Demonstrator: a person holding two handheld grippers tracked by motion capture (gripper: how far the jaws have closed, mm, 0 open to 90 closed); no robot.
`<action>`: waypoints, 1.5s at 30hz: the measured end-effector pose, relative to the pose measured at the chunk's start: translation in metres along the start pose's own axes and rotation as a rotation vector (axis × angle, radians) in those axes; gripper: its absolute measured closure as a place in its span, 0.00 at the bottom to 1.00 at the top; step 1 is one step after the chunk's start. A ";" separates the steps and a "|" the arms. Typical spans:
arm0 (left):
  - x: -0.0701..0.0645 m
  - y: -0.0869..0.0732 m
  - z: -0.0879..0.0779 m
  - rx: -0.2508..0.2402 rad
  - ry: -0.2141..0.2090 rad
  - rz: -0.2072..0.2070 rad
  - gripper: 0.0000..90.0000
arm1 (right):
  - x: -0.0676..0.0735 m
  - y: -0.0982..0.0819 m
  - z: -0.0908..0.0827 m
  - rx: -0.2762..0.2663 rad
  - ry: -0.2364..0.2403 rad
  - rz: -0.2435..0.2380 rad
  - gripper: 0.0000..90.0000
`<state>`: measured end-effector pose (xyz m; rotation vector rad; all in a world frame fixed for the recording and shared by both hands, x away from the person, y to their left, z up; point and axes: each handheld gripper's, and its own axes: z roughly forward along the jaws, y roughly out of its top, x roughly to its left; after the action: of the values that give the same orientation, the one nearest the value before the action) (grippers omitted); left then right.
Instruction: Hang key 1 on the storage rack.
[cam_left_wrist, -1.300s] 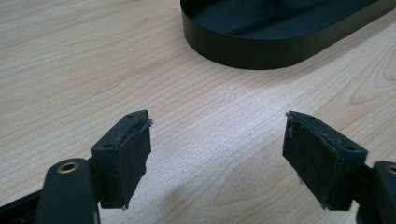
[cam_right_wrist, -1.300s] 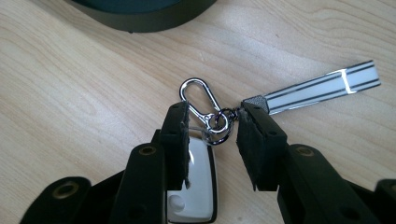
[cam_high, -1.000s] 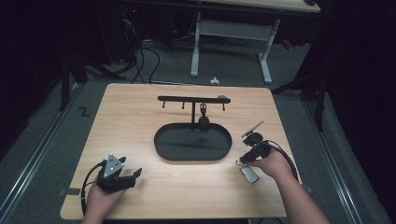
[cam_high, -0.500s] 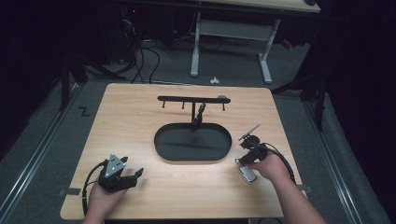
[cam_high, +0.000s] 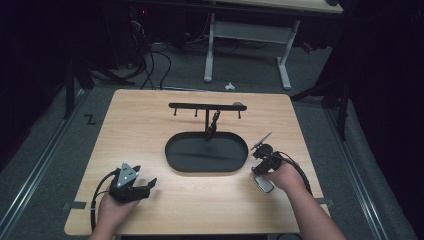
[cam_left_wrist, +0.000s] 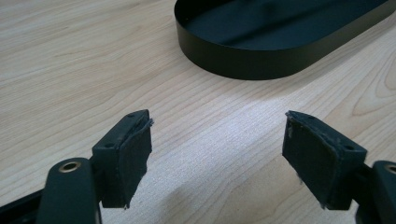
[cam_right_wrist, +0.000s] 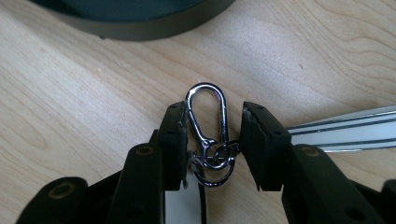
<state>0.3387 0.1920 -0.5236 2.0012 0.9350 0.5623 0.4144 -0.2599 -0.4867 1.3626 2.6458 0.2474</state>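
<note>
High view: left gripper (cam_high: 142, 186) rests near-left on table (cam_high: 150, 125), right gripper (cam_high: 261, 159) just right of black tray (cam_high: 207, 167).
Left gripper view: jaws wide apart, nothing btwn.
Right gripper view: silver carabiner clip (cam_right_wrist: 207, 122) w/ keyrings lies on table btwn jaws; these just opened a bit, right pad (cam_right_wrist: 254, 140) clear of clip.

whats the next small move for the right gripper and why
Probably close the right gripper fully on the carabiner clip. Its jaws have just been opening: the left pad touches the clip, the right stands just off, and it lies on the table.
</note>
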 end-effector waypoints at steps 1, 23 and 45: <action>0.000 0.000 0.000 0.000 0.000 0.000 0.27 | 0.001 -0.001 0.000 0.003 -0.008 -0.012 0.69; -0.001 0.000 0.000 0.007 0.001 0.004 0.27 | -0.005 -0.013 -0.001 -0.001 0.029 0.037 0.88; -0.003 0.003 0.004 0.004 -0.009 0.009 0.28 | -0.006 -0.015 -0.017 -0.023 0.075 0.059 0.96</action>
<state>0.3408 0.1869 -0.5228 2.0106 0.9222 0.5562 0.4020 -0.2746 -0.4726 1.4536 2.6559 0.3416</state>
